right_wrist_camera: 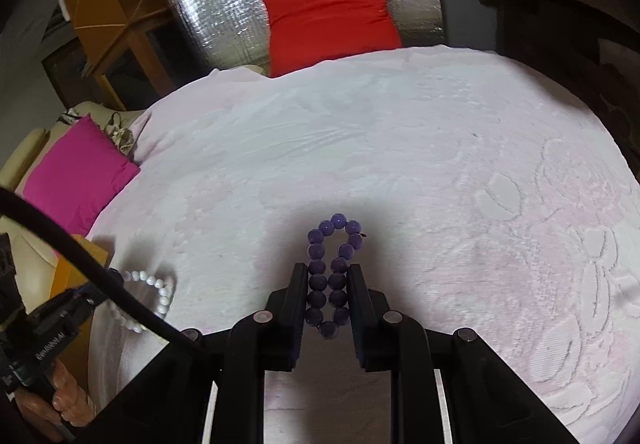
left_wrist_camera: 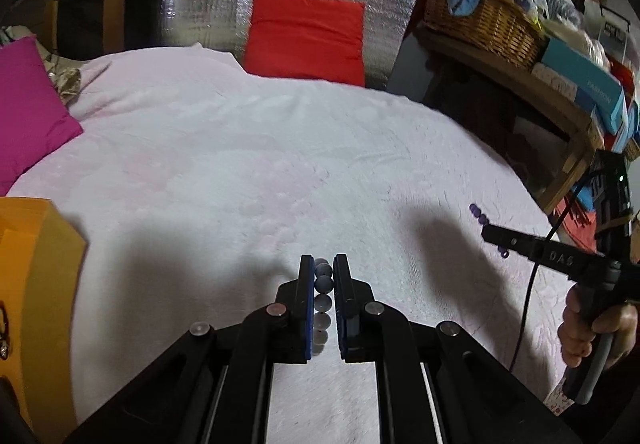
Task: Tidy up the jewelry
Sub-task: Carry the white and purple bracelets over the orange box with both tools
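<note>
Partly hidden: white bracelet [left_wrist_camera: 322,298] behind left claw [left_wrist_camera: 323,264].

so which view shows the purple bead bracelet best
The right wrist view: the purple bead bracelet shows as a whole loop pinched between the fingers. The left wrist view shows only a few of its beads.

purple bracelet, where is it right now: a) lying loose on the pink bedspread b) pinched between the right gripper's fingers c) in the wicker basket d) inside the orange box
b: the right gripper is closed on the purple bracelet, whose bead loop sticks out past the fingertips.
</note>
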A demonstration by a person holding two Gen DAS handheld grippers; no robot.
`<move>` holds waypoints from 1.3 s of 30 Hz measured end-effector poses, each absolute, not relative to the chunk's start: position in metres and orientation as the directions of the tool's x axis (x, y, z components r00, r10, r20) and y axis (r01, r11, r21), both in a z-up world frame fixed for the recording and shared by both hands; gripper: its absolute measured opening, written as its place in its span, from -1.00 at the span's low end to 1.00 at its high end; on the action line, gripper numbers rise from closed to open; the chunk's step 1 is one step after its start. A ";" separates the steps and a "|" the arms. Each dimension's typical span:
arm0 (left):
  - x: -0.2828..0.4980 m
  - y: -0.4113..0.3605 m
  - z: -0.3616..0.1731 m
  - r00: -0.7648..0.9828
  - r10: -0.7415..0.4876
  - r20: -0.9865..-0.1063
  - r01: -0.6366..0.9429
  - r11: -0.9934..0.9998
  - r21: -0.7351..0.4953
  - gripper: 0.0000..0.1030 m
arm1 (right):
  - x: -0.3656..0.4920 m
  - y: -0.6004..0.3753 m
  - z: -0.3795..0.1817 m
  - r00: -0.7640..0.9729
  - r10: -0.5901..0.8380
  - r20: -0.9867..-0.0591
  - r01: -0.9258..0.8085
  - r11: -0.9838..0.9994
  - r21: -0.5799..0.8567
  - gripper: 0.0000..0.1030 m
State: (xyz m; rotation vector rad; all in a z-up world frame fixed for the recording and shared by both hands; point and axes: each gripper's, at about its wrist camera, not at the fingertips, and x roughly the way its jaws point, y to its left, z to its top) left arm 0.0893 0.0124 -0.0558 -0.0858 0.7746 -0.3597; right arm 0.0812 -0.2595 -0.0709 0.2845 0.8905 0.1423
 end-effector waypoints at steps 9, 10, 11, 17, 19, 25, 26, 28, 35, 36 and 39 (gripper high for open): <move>0.057 0.054 -0.021 0.743 -0.334 -0.580 0.227 0.941 -0.251 -0.81 | 0.080 -0.208 -0.051 0.638 0.316 -0.702 -0.112 0.940 0.322 -0.59; 0.052 0.059 -0.016 0.755 -0.331 -0.565 0.221 0.941 -0.257 -0.81 | 0.080 -0.198 -0.047 0.640 0.332 -0.693 -0.133 0.936 0.326 -0.59; 0.049 0.064 -0.013 0.765 -0.328 -0.554 0.214 0.941 -0.261 -0.81 | 0.079 -0.191 -0.044 0.641 0.343 -0.687 -0.148 0.933 0.328 -0.59; 0.024 0.105 0.012 0.829 -0.264 -0.494 0.131 0.949 -0.287 -0.81 | 0.073 -0.136 -0.028 0.635 0.423 -0.647 -0.253 0.905 0.343 -0.59; 0.013 0.124 0.019 0.845 -0.234 -0.481 0.101 0.953 -0.286 -0.81 | 0.071 -0.119 -0.022 0.628 0.450 -0.635 -0.284 0.892 0.351 -0.59; -0.015 0.185 0.037 0.874 -0.133 -0.467 0.000 0.962 -0.274 -0.81 | 0.054 -0.057 0.000 0.604 0.538 -0.588 -0.403 0.843 0.356 -0.59; -0.022 0.199 0.040 0.878 -0.105 -0.468 -0.026 0.963 -0.267 -0.81 | 0.051 -0.047 0.003 0.600 0.549 -0.581 -0.420 0.835 0.356 -0.59; -0.032 0.216 0.039 0.877 -0.063 -0.477 -0.067 0.966 -0.251 -0.81 | 0.046 -0.028 0.009 0.585 0.579 -0.568 -0.452 0.814 0.364 -0.59; -0.056 0.262 0.009 0.839 0.012 -0.543 -0.163 0.959 -0.230 -0.81 | 0.035 0.051 0.012 0.499 0.654 -0.569 -0.554 0.746 0.370 -0.58; -0.057 0.263 0.005 0.833 0.014 -0.552 -0.170 0.958 -0.232 -0.81 | 0.035 0.066 0.009 0.485 0.652 -0.583 -0.568 0.742 0.356 -0.59; -0.059 0.274 -0.016 0.810 0.014 -0.586 -0.192 0.951 -0.242 -0.81 | 0.042 0.105 0.001 0.445 0.642 -0.624 -0.593 0.734 0.333 -0.58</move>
